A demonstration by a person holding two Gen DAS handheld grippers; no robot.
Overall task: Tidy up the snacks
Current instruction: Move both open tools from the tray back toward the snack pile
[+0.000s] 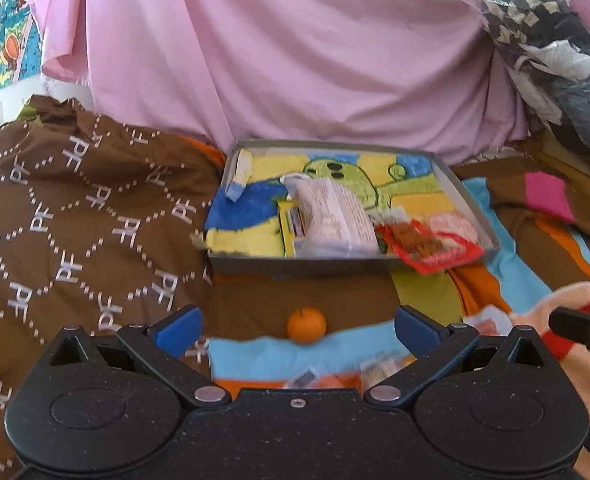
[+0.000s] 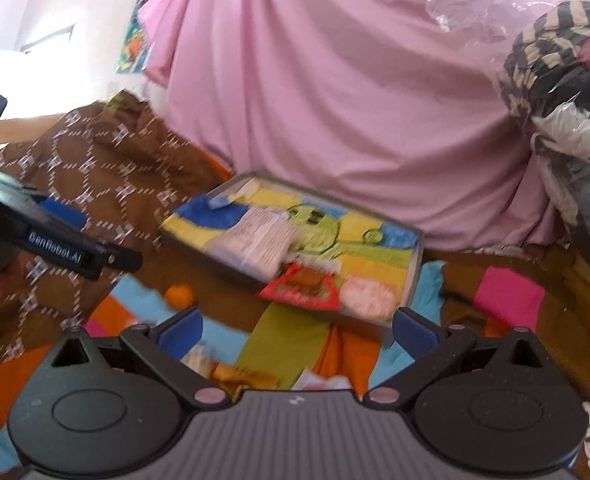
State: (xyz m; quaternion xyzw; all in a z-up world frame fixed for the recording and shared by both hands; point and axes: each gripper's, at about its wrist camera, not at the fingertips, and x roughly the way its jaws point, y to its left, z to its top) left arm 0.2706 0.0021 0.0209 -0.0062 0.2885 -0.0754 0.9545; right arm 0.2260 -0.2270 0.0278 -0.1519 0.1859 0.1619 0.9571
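A shallow grey box (image 1: pixel 335 266) (image 2: pixel 414 276) with a colourful drawing inside lies on the bed. In it lie a white printed packet (image 1: pixel 335 216) (image 2: pixel 259 240), a red snack packet (image 1: pixel 431 250) (image 2: pixel 303 288) hanging over the front rim, and a pale pink packet (image 1: pixel 455 226) (image 2: pixel 369 296). A small orange fruit (image 1: pixel 307 324) (image 2: pixel 179 295) sits on the cloth in front of the box. My left gripper (image 1: pixel 297 328) is open above the fruit, nothing between its blue fingers. My right gripper (image 2: pixel 297 330) is open too, over loose wrappers (image 2: pixel 235 372).
A brown patterned cloth (image 1: pixel 75 216) covers the left side; a striped multicolour sheet (image 2: pixel 287 340) lies underneath. A pink sheet (image 1: pixel 295 48) rises behind the box. A pile of clothes and plastic bags (image 1: pixel 555 48) sits at the right. A hand (image 1: pixel 575 308) holds the other gripper.
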